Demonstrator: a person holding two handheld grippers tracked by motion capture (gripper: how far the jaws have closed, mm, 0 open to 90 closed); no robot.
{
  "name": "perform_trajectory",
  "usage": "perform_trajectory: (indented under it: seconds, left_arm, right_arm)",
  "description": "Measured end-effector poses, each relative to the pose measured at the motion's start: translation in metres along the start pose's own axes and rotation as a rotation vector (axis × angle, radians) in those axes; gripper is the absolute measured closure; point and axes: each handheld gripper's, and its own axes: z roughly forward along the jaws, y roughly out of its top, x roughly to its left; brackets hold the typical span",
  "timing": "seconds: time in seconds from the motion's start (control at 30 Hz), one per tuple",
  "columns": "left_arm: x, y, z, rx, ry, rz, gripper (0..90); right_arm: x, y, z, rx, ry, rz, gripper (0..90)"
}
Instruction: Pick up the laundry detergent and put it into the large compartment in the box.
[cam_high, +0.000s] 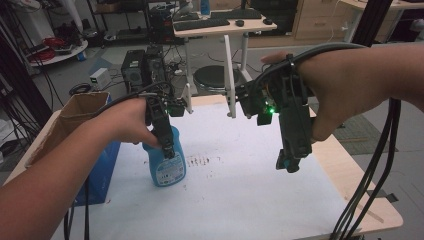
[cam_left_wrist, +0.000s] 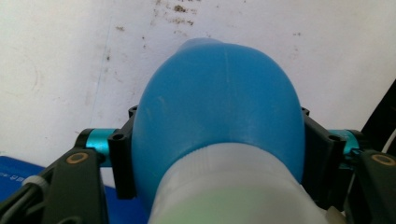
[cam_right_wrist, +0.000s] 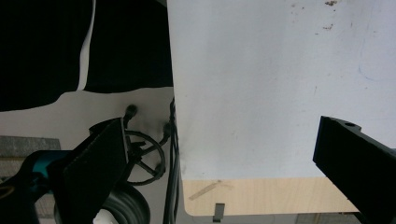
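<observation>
Left gripper (cam_left_wrist: 217, 154) clamps the blue bottle (cam_high: 166, 161) on its rounded shoulder, right gripper (cam_right_wrist: 219, 154) wide and empty: bottle could squirt out or tip when lifted.

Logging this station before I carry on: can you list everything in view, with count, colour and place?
Spray bottle: one, blue with white label, upright on the mat's left half.
Mat: one, white, stained, covering the table.
Table: one, light wood.
Cardboard box: one, brown, open, at the table's left edge.
Blue bag: one, beside the box.
Desk with keyboards: one, behind.
Stool: one, black, behind the table.
Left gripper: black jaws against the bottle's sides.
Right gripper: black jaws apart, nothing between.
</observation>
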Motion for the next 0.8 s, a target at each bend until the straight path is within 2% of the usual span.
perform_trajectory:
  seconds: [0.47,0.8]
  left_arm:
    - [0.0005,0.0001,0.0016,0.017,0.023,-0.006,36.9]
    - [0.0008,-0.0013,0.001,0.001,0.028,-0.001,38.6]
  right_arm:
    - [-0.0023,-0.0011,0.0009,0.004,-0.007,0.004,2.0]
    - [-0.0021,-0.0005,0.0023,0.004,-0.005,0.004,2.0]
